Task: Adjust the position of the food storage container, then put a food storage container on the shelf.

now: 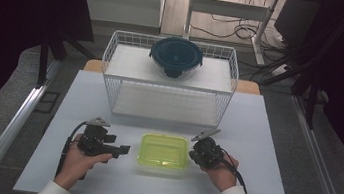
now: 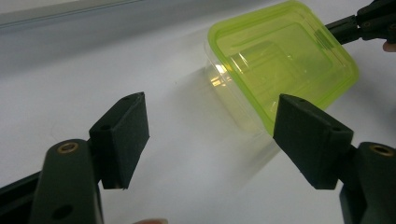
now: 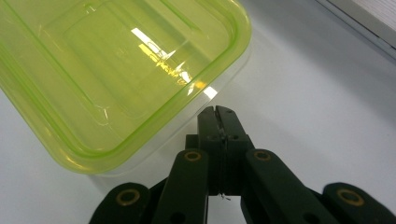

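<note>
White table (image 1: 98,178) bears lidded green container (image 1: 163,151); contents unclear.

High view: above near edge, facing forward-down over tabletop (image 1: 265,139) | left tool view: close, low, facing container (image 2: 285,60) | right tool view: closer | shared: container.

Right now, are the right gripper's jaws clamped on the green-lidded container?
No, the right gripper has its jaws pressed together, empty, just beside the green-lidded container.
</note>
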A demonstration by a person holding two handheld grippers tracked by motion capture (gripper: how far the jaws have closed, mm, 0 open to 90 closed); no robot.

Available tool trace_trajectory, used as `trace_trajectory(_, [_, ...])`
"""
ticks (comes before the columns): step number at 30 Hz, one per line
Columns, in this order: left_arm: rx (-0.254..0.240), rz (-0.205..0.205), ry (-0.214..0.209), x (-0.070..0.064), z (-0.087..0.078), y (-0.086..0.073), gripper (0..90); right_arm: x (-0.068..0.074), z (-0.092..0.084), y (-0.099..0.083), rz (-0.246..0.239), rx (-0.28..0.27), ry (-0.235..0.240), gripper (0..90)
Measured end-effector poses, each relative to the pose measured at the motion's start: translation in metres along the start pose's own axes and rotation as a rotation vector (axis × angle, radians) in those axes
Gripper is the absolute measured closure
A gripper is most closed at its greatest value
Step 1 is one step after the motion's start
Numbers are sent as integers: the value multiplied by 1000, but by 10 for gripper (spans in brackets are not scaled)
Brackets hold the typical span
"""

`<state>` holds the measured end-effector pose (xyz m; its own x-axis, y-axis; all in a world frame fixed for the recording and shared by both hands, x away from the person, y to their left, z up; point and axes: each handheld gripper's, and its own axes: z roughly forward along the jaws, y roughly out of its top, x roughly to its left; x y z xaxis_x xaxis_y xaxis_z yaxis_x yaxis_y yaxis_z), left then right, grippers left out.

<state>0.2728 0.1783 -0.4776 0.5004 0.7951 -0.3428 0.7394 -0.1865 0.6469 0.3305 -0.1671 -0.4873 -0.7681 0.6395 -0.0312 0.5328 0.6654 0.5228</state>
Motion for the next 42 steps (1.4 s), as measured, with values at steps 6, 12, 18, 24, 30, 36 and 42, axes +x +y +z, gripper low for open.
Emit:
trace_trajectory(6, [2, 1, 1, 0, 1, 0, 262, 1, 2, 1, -6, -13, -2, 889])
trace_trajectory(12, [-5, -6, 4, 1, -1, 0, 262, -3, -7, -2, 17, -51, -35, 889])
trace_trajectory(18, [-11, -14, 7, 3, -2, -1, 262, -12, -29, -19, 116, -169, -37, 874])
trace_trajectory(24, [-15, -16, 6, 3, -2, -2, 262, -20, -50, -37, 298, -289, 31, 401])
trace_trajectory(30, [-31, -19, 5, 4, -4, -1, 262, -23, -57, -45, 348, -319, 109, 276])
trace_trajectory(36, [-38, -24, 8, 6, -5, -1, 262, -23, -54, -44, 356, -310, 146, 250])
trace_trajectory(42, [-44, -22, 5, 4, -7, -1, 261, -19, -52, -42, 338, -292, 139, 249])
